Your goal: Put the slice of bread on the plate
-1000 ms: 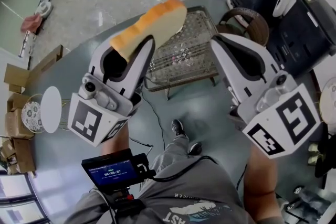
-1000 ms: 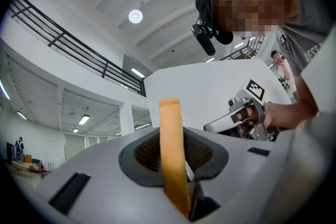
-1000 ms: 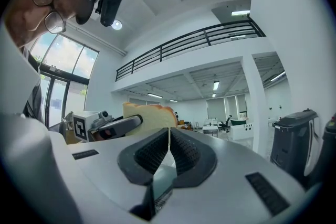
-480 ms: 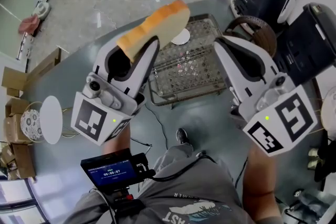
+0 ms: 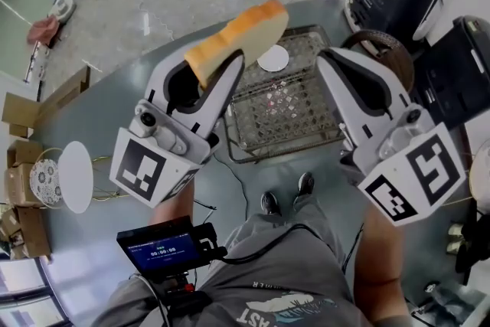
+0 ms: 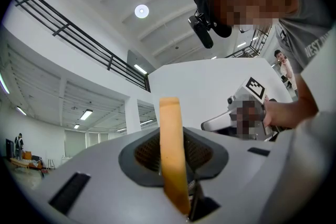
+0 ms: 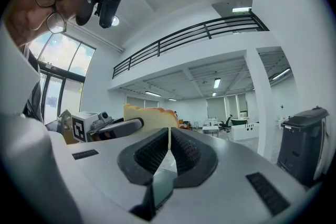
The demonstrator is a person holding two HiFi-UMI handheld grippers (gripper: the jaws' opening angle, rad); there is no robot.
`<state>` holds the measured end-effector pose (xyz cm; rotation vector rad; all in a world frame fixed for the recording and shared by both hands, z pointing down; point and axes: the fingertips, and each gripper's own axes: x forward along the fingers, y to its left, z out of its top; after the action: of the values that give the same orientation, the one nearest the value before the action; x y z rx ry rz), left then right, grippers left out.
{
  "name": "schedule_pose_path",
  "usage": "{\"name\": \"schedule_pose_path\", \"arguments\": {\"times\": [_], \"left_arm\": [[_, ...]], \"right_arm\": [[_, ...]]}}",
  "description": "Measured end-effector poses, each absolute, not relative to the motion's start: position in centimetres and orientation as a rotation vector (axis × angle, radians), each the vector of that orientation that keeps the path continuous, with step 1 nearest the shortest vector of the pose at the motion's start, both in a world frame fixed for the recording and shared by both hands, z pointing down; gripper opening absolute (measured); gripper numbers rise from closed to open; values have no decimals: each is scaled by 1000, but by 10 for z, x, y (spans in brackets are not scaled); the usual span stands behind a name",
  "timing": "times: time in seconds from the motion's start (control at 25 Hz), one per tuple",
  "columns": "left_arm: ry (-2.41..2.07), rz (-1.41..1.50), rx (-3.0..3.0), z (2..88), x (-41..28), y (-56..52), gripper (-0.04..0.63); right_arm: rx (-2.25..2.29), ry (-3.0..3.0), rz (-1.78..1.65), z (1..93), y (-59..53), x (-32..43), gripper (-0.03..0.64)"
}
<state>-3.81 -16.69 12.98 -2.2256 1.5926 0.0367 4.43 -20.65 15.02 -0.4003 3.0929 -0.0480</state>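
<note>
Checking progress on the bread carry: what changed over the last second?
Both grippers moved toward the wire rack, and the white plate on it came out from behind the slice of bread. Unchanged: the left gripper stays shut on the bread; the right gripper keeps its jaws together, empty.

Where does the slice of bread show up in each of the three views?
Head view: the slice of bread is at upper centre, sticking out of the left gripper.
Left gripper view: the slice stands edge-on at centre, clamped between the jaws.
Right gripper view: the slice is left of centre, broadside, beyond the closed jaw tips.
Shared landmark: the left gripper holding the slice.
</note>
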Motion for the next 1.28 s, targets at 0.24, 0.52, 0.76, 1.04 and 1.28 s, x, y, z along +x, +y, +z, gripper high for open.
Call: {"name": "schedule_pose_path", "arguments": {"times": [0.24,0.52,0.76,1.04,1.28], "left_arm": [[1623,31,-2203,134,-51,-191,94],[1680,10,-2200,139,-66,-223,94],[1756,-38,-2182,152,-85,-260,94],[1832,-72,-2135,160,-101,-311,94],[1878,-126,-2089,169,-98,-349,94]], "right_arm": [[-353,3097,-56,155,-232,27,9],[-259,3107,-70,157,-268,4,9],[-185,3129,-101,164,-306,-16,9],[-85,3141,-130,172,-359,-36,9],[-4,3150,-144,182,-394,-38,9]]}}
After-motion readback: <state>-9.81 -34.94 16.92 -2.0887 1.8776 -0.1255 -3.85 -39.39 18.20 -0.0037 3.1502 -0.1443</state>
